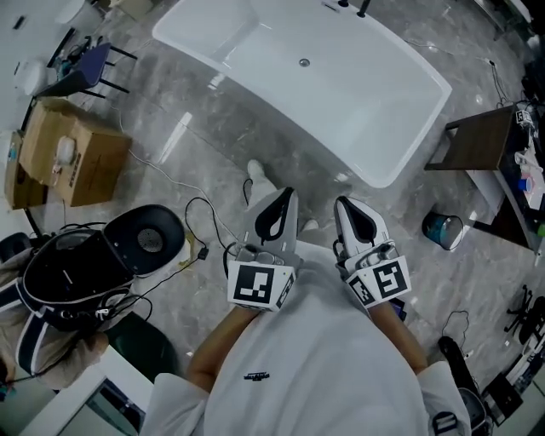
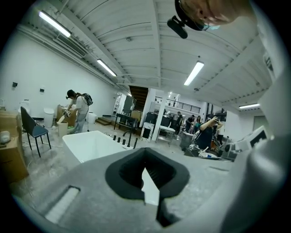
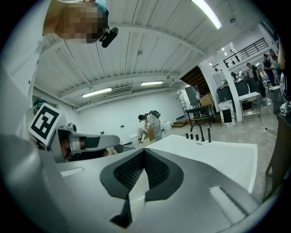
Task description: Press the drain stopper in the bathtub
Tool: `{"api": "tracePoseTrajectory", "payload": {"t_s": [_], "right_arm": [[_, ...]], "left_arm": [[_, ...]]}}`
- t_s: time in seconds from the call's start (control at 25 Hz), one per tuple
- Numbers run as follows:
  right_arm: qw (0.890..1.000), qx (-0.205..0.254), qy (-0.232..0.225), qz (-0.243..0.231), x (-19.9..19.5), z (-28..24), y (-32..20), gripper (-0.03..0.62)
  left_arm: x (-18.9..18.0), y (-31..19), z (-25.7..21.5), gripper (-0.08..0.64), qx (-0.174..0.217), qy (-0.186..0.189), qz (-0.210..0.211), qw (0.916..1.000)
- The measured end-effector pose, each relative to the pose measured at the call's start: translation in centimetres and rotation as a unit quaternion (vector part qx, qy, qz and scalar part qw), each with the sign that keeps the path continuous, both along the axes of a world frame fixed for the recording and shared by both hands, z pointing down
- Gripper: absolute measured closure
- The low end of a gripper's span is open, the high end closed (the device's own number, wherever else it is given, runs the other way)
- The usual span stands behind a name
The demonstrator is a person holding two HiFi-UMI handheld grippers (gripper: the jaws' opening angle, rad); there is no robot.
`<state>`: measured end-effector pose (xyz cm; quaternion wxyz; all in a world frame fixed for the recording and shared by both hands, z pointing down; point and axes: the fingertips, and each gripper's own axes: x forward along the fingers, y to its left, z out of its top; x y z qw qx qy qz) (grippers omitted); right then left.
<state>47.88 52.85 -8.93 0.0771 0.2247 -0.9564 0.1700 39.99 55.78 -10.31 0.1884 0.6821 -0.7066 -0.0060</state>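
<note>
1. Drain stopper [image 1: 304, 61] sits as a small round dot in the floor of the bathtub [image 1: 383, 102], about midway along the tub's length and toward its far rim, where the black tap fittings [image 1: 353, 7] stand.
2. Left gripper [image 1: 287, 196] and right gripper [image 1: 345, 204] are both held well short of the bathtub's near rim, outside it, side by side and pointing toward it.
3. Each gripper's own view shows its jaws clenched together on nothing, with only a thin slit between the pads.
4. From the jaws the stopper lies straight ahead, beyond the near rim and down inside the basin.
5. The bathtub's long axis runs crosswise to the reach.
6. Neither gripper looks clearly nearer, so I judge either closed tip could press once carried over the rim.
</note>
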Motion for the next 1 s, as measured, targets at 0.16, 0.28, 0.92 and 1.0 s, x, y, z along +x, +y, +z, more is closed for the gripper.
{"api": "tracePoseTrajectory", "payload": {"t_s": [0.16,0.28,0.92,1.0], "right_arm": [[1.0,-0.005,0.011,-0.013,-5.5,1.1,-2.8,0.59],[0.999,-0.01,0.023,-0.022,-11.4,1.3,-5.7,0.59],[0.999,-0.03,0.009,-0.01,-33.9,2.0,-15.5,0.589],[0.999,-0.035,0.011,-0.012,-35.1,2.4,-16.4,0.59]], "left_arm": [[-5.3,-3.1,1.2,0.558,-0.003,0.008,0.003,1.0],[-11.6,-6.1,0.9,0.558,-0.004,0.018,0.006,0.9998],[-32.8,-16.1,0.6,0.558,0.018,-0.003,0.036,0.9992],[-34.0,-17.3,0.3,0.558,0.027,-0.002,0.033,0.9991]]}}
